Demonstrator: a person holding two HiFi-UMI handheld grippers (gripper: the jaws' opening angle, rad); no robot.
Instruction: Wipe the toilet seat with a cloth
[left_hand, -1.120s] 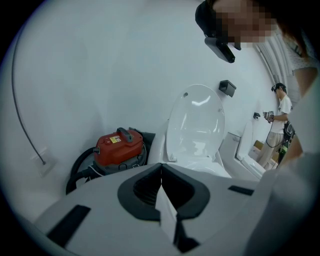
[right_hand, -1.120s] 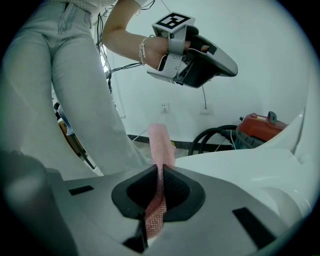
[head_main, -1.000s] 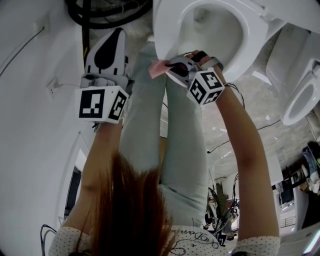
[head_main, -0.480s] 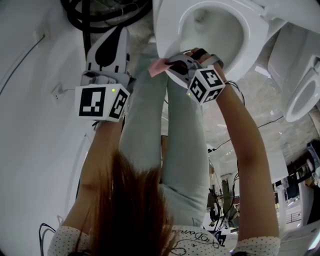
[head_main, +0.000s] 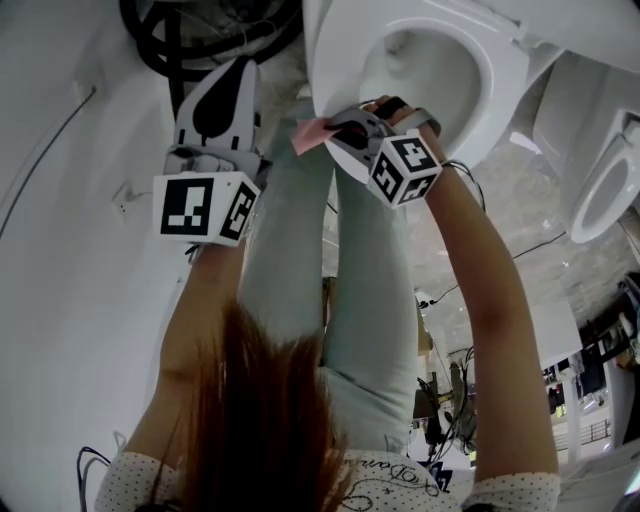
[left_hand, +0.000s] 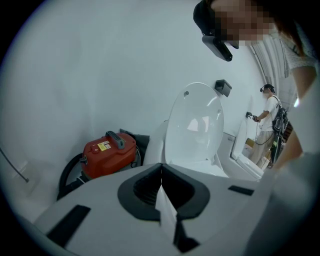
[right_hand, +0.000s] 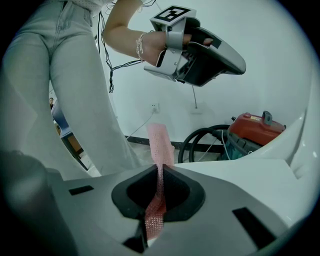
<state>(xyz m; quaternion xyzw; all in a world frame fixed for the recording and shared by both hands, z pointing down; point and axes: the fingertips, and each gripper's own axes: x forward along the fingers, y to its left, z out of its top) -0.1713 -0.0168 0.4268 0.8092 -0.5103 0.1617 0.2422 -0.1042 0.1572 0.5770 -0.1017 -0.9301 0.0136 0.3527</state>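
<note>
The white toilet (head_main: 335, 60) stands at the top of the head view, seat down and lid (left_hand: 195, 125) raised. My right gripper (head_main: 333, 135) rests at the seat's near left rim, shut on a pink cloth (head_main: 308, 134). In the right gripper view the cloth (right_hand: 160, 142) sticks out past the closed jaws of the right gripper (right_hand: 160, 167). My left gripper (head_main: 228, 80) hangs left of the toilet, away from it, and shows from below as the left gripper (right_hand: 200, 55). In its own view the left gripper (left_hand: 161, 167) is shut with nothing held.
A red vacuum cleaner (left_hand: 109, 152) with a black hose (head_main: 200, 25) sits against the wall left of the toilet. A second toilet (head_main: 600, 190) stands at the right. The person's legs in light jeans (head_main: 330, 260) stand in front of the bowl. Another person (left_hand: 270, 120) stands far back.
The right gripper and the pink cloth have shifted slightly left along the seat rim. The left gripper has barely moved.
</note>
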